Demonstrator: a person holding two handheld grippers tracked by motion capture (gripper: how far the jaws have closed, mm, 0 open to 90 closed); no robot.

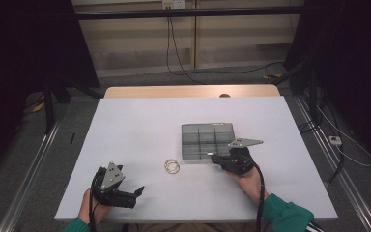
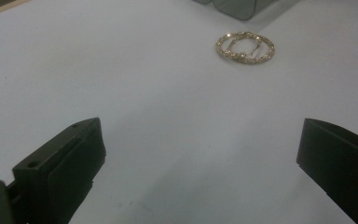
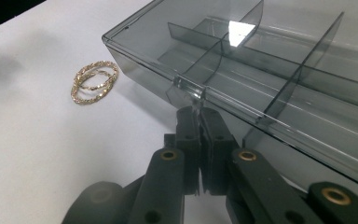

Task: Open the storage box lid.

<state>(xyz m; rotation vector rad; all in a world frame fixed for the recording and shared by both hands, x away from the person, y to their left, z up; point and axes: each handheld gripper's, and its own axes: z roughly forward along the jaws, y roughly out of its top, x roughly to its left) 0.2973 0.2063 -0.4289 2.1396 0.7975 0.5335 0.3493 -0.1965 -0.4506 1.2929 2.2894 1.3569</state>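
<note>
A smoky clear box [image 1: 207, 140] with inner dividers sits right of the table's middle, lid down. Its small front tab [image 3: 188, 92] is pinched between the tips of my right gripper [image 3: 198, 113], which is shut on it at the box's near edge [image 1: 214, 157]. Two gold glittery bangles [image 1: 172, 166] lie overlapped on the table just left of the box's near corner [image 3: 94, 81]. My left gripper [image 1: 137, 192] rests low near the front left, jaws wide open and empty [image 2: 200, 140], pointing toward the bangles [image 2: 245, 47] ahead of it.
The white table [image 1: 140, 125] is bare to the left and behind the box. A wooden strip [image 1: 188, 91] runs along its far edge. Cables and dark stands sit on the floor beyond. A box corner [image 2: 235, 7] shows past the bangles.
</note>
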